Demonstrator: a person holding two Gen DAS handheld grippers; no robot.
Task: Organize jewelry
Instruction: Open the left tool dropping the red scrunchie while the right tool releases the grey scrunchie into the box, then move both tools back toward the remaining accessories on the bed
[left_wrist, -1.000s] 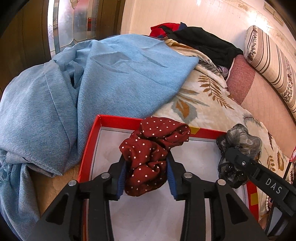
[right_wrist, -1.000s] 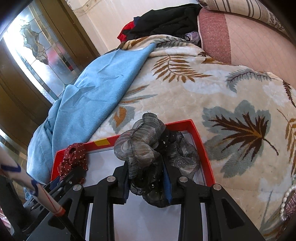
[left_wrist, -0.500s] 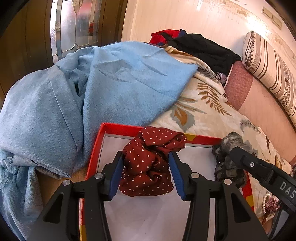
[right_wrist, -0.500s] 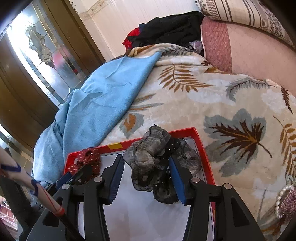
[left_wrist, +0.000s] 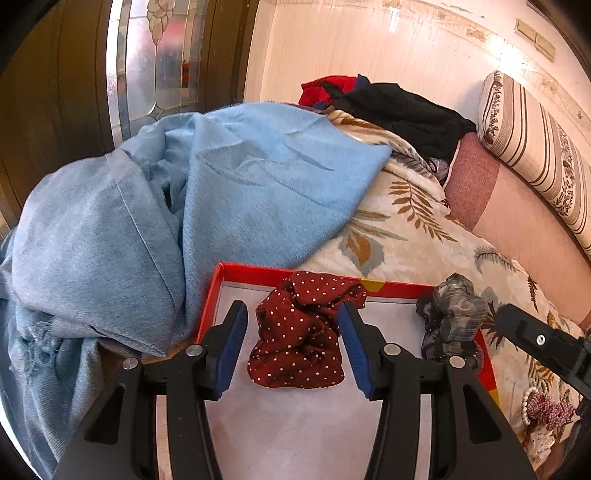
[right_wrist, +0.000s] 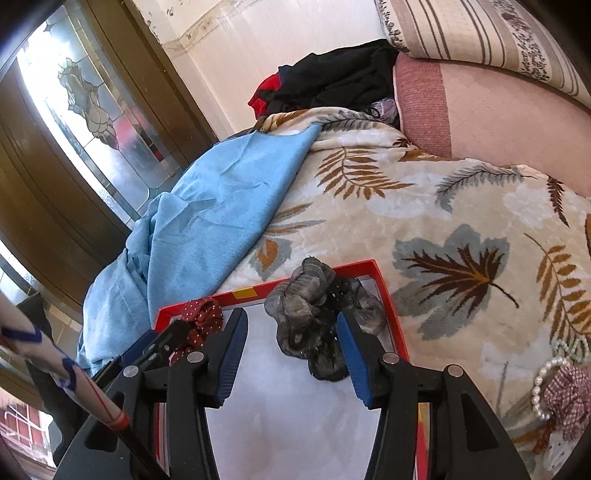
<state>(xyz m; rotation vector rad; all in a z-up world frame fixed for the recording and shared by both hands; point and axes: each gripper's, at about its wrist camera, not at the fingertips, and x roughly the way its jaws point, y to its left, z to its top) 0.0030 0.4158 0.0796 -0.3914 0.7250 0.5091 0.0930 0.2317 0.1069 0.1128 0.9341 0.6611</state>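
left tool (left_wrist: 293, 334): wide, red scrunchie (left_wrist: 301, 332) loose in box (left_wrist: 251, 275) | right tool (right_wrist: 291, 332): wide, grey scrunchie (right_wrist: 314, 314) seemingly free

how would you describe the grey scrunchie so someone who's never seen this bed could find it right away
On the leaf-print blanket lies a shallow red-rimmed tray with a white floor. The grey scrunchie sits in the tray's far corner, on the side away from the blue cloth. It is sheer, smoky grey with dark sparkly netting, unlike the dark red polka-dot scrunchie in the other far corner.

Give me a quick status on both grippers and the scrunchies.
Left gripper open, red dotted scrunchie loose in the red tray. Right gripper open, grey scrunchie loose in tray. Nothing in the way.
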